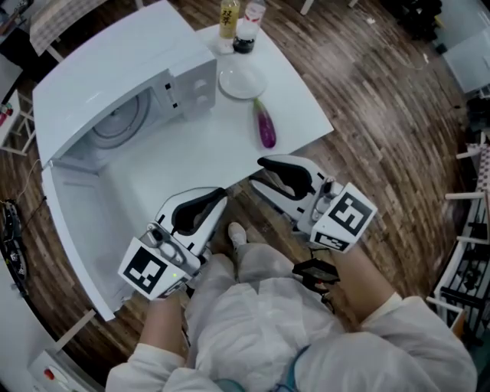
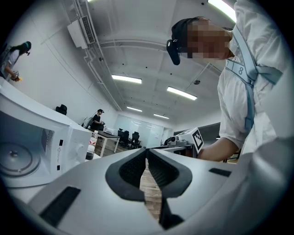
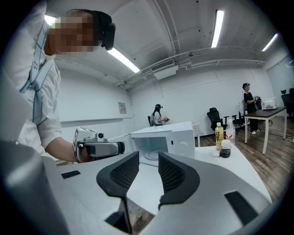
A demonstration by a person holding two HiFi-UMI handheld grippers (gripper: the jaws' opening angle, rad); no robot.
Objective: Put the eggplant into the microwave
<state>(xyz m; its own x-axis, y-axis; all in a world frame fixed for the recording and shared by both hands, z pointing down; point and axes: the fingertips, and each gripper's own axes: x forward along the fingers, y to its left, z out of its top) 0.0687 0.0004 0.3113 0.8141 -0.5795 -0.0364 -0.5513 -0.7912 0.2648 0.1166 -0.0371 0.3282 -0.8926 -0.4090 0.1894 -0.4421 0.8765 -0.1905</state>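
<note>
- The eggplant (image 1: 266, 126) lay on the white tabletop (image 1: 199, 153), to the right of the microwave (image 1: 115, 76) and just near of a white plate (image 1: 241, 80), with its green stem end pointing toward the plate.
- It was touched by neither gripper and lay well apart from both.
- The microwave stood at the far left of the tabletop. Its door (image 1: 80, 230) was swung open toward the near side, and the round glass turntable (image 1: 119, 122) showed inside.
- The left gripper (image 1: 223, 194) was held at the near edge of the tabletop, just in front of the open microwave. In the left gripper view the left gripper (image 2: 146, 150) had its jaws together at the tips, with only a thin slit lower down and nothing between them.
- The right gripper (image 1: 257, 173) was held just to the right of the left one, also at the near edge and on the near side of the eggplant. In the right gripper view the right gripper (image 3: 148, 156) had its jaws standing apart with nothing between them, and the open microwave (image 3: 170, 137) showed beyond them.
- At the far edge of the tabletop, beyond the plate, stood a yellow drink bottle (image 1: 228, 17), a clear bottle (image 1: 253, 11) and a small dark jar (image 1: 243, 44), close together.
- The floor (image 1: 383, 115) around the tabletop was dark wood planking.
</note>
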